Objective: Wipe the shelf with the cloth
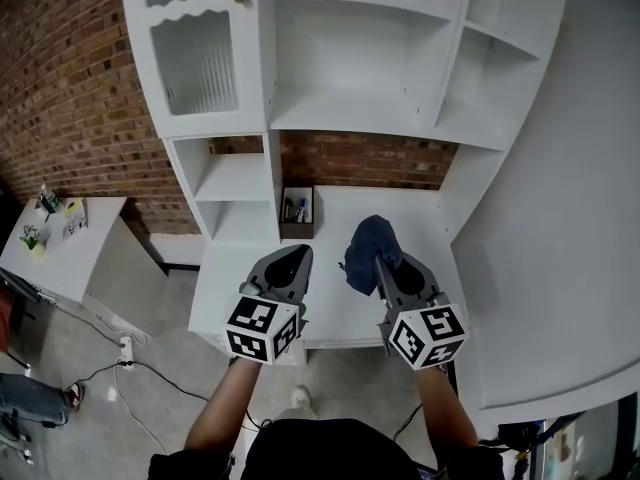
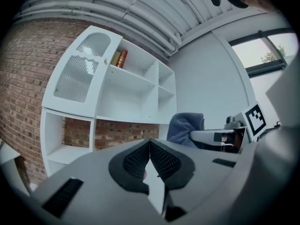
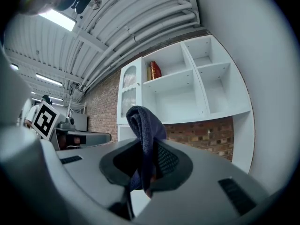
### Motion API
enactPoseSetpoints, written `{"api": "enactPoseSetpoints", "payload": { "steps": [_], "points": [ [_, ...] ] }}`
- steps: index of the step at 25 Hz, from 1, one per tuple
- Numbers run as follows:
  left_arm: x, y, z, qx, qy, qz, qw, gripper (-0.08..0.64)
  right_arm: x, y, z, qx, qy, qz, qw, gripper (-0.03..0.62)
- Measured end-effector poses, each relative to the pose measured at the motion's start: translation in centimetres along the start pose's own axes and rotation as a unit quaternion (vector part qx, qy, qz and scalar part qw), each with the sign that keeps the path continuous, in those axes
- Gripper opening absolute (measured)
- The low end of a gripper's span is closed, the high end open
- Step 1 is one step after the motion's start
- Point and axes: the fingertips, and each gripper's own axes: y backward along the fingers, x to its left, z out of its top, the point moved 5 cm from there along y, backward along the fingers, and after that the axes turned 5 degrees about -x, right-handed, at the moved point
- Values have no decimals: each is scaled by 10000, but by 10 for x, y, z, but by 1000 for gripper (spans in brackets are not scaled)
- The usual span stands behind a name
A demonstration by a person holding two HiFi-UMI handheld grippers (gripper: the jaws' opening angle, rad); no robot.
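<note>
Here, clamped between the jaws of the right gripper: a dark blue cloth, pinched at its lower folds and rising above the fingertips in a soft, rounded hump. Thick, matte, with a fine knitted-looking weave and a rolled edge curling over toward the left of the jaws. From the head view, bunched and crumpled at the tip of those jaws, over a smooth white desk top. Just to the left, level with it, the left gripper, closed on nothing, with black honeycomb-textured pads pressed together in a straight seam. Grey, smooth, rounded plastic shells on both tools. Ahead of and above both pairs of jaws, a white shelf unit: flat painted boards, square open compartments, and one door of ribbed glass with a wavy top edge. High in an upper compartment, a red item, too small to identify. Behind the shelves, rough red-brown brick wall. Just beyond the left jaws, a small brown box with pens inside.
</note>
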Motion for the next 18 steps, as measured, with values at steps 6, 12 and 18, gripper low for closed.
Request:
{"api": "enactPoseSetpoints", "payload": {
  "steps": [6, 12, 18],
  "points": [
    [34, -28, 6, -4, 24, -150, 9999, 17, -4, -45, 8, -8, 80, -82, 9999, 69],
    [59, -45, 9, -32, 61, -294, 9995, 17, -4, -77, 9, 6, 161, -149, 9998, 69],
    [79, -59, 10, -89, 101, -355, 9993, 17, -8, -97, 7, 27, 242, -213, 9995, 69]
  ]
}}
